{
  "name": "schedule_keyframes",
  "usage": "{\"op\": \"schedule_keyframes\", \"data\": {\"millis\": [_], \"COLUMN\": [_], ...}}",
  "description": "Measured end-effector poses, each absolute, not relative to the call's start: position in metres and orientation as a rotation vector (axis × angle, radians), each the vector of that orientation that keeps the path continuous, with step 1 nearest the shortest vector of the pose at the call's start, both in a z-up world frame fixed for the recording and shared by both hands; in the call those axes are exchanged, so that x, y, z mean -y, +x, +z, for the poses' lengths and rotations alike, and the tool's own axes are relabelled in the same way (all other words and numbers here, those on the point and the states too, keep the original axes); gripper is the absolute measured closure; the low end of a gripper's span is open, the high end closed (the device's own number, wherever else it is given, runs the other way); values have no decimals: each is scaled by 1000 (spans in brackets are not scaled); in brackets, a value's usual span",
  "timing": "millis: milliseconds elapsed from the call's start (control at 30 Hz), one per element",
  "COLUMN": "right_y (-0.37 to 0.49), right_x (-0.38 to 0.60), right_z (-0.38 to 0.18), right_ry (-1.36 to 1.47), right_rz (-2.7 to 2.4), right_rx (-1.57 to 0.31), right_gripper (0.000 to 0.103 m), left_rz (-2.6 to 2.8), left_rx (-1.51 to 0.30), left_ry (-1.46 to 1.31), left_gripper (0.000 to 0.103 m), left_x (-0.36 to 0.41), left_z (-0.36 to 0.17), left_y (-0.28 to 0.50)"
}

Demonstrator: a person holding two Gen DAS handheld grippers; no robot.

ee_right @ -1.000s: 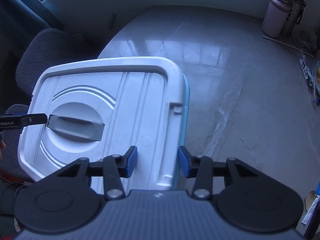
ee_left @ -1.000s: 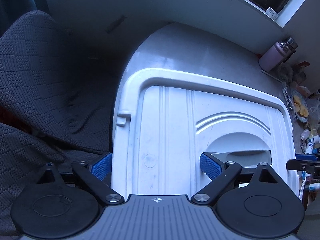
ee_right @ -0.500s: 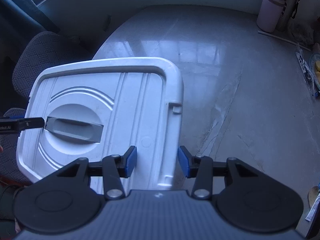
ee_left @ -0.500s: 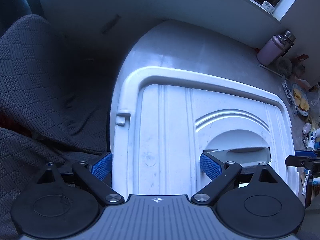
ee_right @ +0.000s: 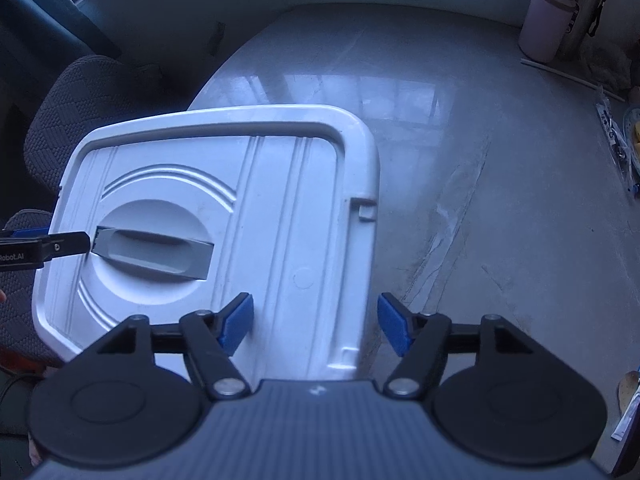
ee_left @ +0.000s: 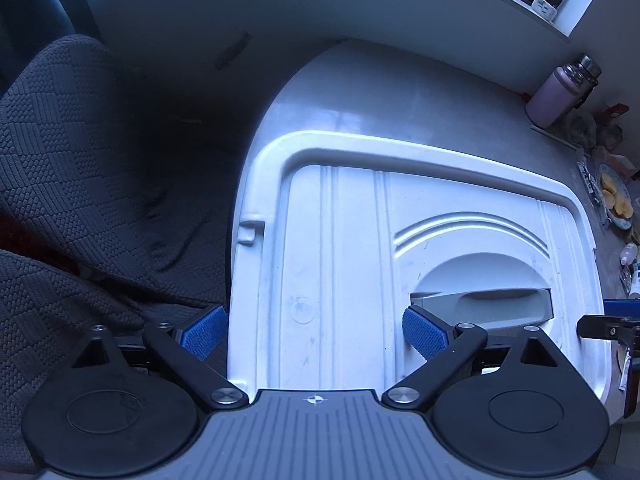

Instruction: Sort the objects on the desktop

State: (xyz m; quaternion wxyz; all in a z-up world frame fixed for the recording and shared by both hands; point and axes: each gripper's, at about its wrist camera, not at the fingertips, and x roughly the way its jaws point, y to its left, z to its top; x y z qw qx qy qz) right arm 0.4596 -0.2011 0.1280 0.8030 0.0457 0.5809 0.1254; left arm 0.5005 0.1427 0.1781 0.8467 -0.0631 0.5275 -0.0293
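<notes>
The white lid (ee_right: 224,216) is sitting flat on the box, by the table's (ee_right: 460,128) edge. Both claws are hanging wide open, holding nothing: the left gripper (ee_left: 316,334) over the lid's left edge, the right gripper (ee_right: 316,322) over its right edge. If lifting it, squeeze both edges evenly and keep it level.

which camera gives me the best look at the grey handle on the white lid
The right wrist view: the grey handle lies whole and unobstructed in its round recess on the white lid. In the left wrist view the handle is partly hidden behind the left gripper finger.
</notes>
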Motion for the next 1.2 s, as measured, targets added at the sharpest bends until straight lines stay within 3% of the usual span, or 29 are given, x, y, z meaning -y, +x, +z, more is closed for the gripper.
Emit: {"op": "schedule_keyframes", "data": {"millis": [133,333,667,967,1200], "right_y": [458,461,439,368,294], "right_x": [205,214,209,185,159], "right_z": [124,119,136,163,152], "right_ry": [106,120,118,70,31], "right_rz": [298,326,305,224,152], "right_rx": [-1225,-1206,-1099,-912,-809], "right_gripper": [30,20,20,20,20], "left_rz": [-36,1,18,-15,1], "left_rx": [-1088,-1051,-890,-648,-621], "left_ry": [-121,-102,-97,-17,30], "left_gripper": [0,0,0,0,0], "left_x": [-137,-129,-120,-111,-97], "left_z": [177,177,198,217,202], "left_y": [496,490,457,382,306]}}
